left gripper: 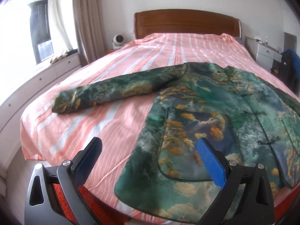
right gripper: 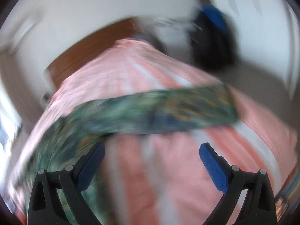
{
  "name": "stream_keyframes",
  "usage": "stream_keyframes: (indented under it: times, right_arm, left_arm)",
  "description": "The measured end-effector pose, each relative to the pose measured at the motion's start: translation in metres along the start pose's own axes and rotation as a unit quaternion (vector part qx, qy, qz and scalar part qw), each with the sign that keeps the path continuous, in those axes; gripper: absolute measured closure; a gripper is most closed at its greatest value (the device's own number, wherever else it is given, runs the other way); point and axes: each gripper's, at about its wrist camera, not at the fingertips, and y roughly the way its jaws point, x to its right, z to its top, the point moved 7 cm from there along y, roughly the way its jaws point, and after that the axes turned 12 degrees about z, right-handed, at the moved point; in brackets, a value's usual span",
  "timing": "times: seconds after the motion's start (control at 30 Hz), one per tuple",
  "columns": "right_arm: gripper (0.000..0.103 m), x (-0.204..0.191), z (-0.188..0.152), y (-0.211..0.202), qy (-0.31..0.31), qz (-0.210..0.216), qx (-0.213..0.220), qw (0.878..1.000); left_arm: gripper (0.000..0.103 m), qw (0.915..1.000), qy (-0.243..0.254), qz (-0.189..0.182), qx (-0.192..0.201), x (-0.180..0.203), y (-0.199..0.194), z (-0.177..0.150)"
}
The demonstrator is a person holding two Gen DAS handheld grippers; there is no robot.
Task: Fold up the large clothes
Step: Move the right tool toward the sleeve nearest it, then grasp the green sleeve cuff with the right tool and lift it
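Note:
A green jacket with an orange cloud print (left gripper: 215,123) lies flat, front up, on the bed, its hem toward me and one sleeve (left gripper: 112,91) stretched out to the left. My left gripper (left gripper: 150,148) is open and empty, hovering above the jacket's lower left hem. In the blurred right wrist view the other sleeve (right gripper: 168,108) stretches across the bed to the right. My right gripper (right gripper: 151,151) is open and empty above the bedspread, just below that sleeve.
The bed has a pink and white striped spread (left gripper: 116,69) and a wooden headboard (left gripper: 187,22). White drawers (left gripper: 46,75) run along the left under a window. A white nightstand (left gripper: 266,52) and a dark chair with a blue garment (left gripper: 288,63) stand at the right.

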Motion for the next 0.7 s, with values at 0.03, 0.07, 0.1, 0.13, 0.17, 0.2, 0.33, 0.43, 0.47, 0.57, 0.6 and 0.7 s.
stream_keyframes:
  times: [0.03, 0.07, 0.1, 0.13, 0.17, 0.2, 0.33, 0.43, 0.47, 0.57, 0.6, 0.7]
  right_arm:
    - [0.004, 0.024, 0.004, 0.004, 0.046, 0.002, -0.001, 0.999]
    - [0.008, 0.048, 0.006, 0.009, 0.094, 0.011, 0.001, 0.995]
    - [0.010, 0.069, 0.008, 0.013, 0.139, 0.019, 0.004, 0.990]
    - [0.015, 0.091, 0.011, 0.020, 0.188, 0.029, 0.012, 0.982]
    - [0.018, 0.101, 0.014, 0.023, 0.209, 0.037, 0.016, 0.977]
    - [0.021, 0.115, 0.019, 0.031, 0.239, 0.050, 0.023, 0.970]
    - [0.048, 0.141, 0.035, 0.054, 0.298, 0.053, 0.049, 0.952]
    - [0.085, 0.149, 0.037, 0.076, 0.312, 0.016, 0.029, 0.949]
    - [0.087, 0.145, 0.039, 0.077, 0.299, -0.007, 0.027, 0.954]
    - [0.090, 0.084, 0.078, 0.068, 0.154, -0.061, 0.028, 0.986]
    - [0.090, 0.051, 0.093, 0.065, 0.105, -0.049, 0.032, 0.993]
    - [0.090, -0.061, 0.128, 0.057, -0.009, 0.014, 0.036, 0.999]
  left_arm:
    - [0.002, 1.0000, 0.000, 0.003, -0.004, 0.000, 0.003, -0.001]
    - [0.002, 1.0000, 0.000, 0.005, -0.008, 0.000, 0.006, -0.002]
    - [0.002, 0.9999, 0.000, 0.008, -0.012, 0.000, 0.008, -0.002]
    - [0.002, 0.9999, 0.000, 0.009, -0.014, 0.000, 0.010, -0.002]
    - [0.002, 0.9998, 0.000, 0.012, -0.016, 0.000, 0.011, -0.002]
    - [0.002, 0.9997, 0.000, 0.014, -0.017, 0.000, 0.013, -0.003]
    - [0.002, 0.9993, 0.005, 0.026, -0.026, 0.001, 0.019, -0.007]
    - [0.002, 0.9990, 0.010, 0.029, -0.034, 0.003, 0.023, -0.009]
    - [0.002, 0.9991, 0.009, 0.028, -0.031, 0.003, 0.023, -0.008]
    - [0.002, 0.9994, 0.005, 0.022, -0.025, 0.001, 0.022, -0.008]
    - [0.002, 0.9994, 0.004, 0.019, -0.027, 0.002, 0.024, -0.009]
    - [0.002, 0.9992, 0.004, 0.006, -0.040, 0.005, 0.030, -0.013]
